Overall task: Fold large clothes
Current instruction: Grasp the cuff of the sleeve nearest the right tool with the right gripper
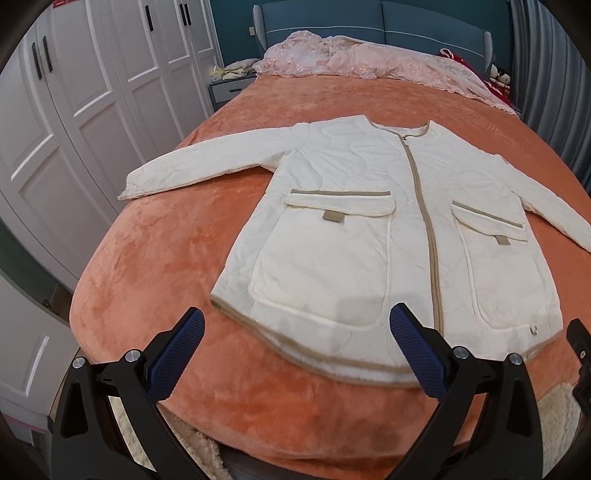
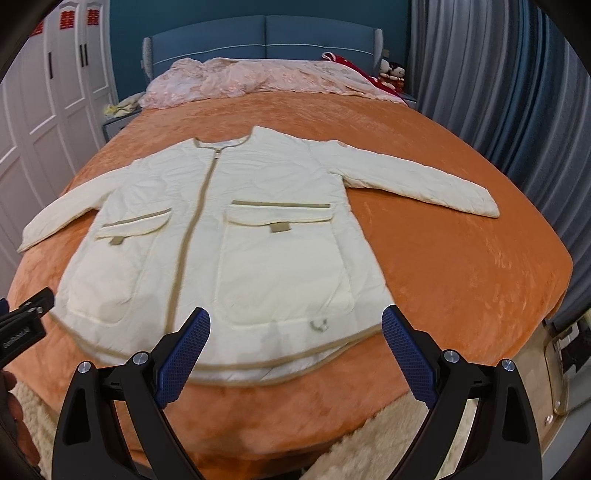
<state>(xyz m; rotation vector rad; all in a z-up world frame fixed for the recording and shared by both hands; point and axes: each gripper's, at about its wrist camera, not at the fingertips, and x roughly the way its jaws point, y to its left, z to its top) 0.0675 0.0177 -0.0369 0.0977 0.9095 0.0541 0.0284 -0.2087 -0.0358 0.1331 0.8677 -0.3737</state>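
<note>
Left wrist view takes in the bed (image 1: 155, 280), spread with an orange plush blanket (image 1: 332, 107), filling the frame from six o'clock up to twelve. On it the cream jacket (image 1: 354, 206) lies flat, front up and zipped, collar toward twelve o'clock and hem toward six, so its long axis runs straight away from both tools; the sleeves spread toward nine and three o'clock. A pink cover (image 1: 369, 62) is bunched at the headboard end, well apart from the jacket. The left gripper (image 1: 297, 321) hangs at six o'clock with its jaws wide apart and empty, over the hem near its nine o'clock corner. In the right wrist view the right gripper (image 2: 295, 321) is likewise spread and holding nothing, over the hem toward its three o'clock corner. Folding has not begun, judging by how flat the jacket lies; each tool looks about equally near its own side of the hem. Red paper emblems (image 2: 79, 16) mark the wardrobe doors; the small metal mark (image 2: 318, 325) by the hem is too blurred to read.
</note>
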